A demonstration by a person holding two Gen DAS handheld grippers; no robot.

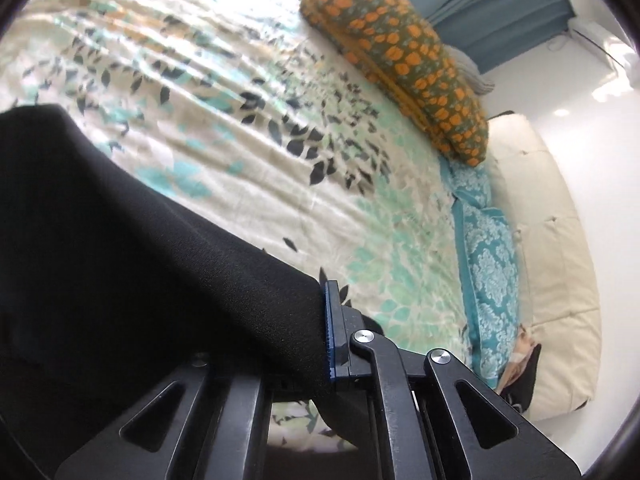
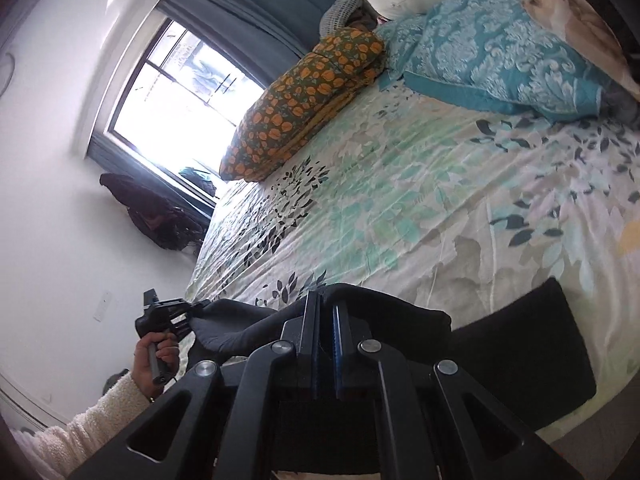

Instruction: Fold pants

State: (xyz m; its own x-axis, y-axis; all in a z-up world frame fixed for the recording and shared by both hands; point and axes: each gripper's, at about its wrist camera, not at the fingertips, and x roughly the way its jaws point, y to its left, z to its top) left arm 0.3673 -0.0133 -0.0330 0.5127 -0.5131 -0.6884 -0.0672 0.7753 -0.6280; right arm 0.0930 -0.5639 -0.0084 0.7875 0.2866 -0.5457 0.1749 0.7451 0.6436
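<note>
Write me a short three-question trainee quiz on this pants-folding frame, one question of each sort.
1. True or false: the right claw is shut on the black pants.
2. Multiple choice: the orange-flowered folded blanket lies
A. on the floor
B. on the bed near the window
C. over the pants
3. Fill in: in the right wrist view, the left claw, held by a hand, grips another part of the ____.

Key
1. True: its blue pads are closed with dark cloth between them.
2. B: it lies on the leaf-print bedsheet, by the window.
3. Pants: the left wrist view shows black cloth clamped against the pad.
</note>
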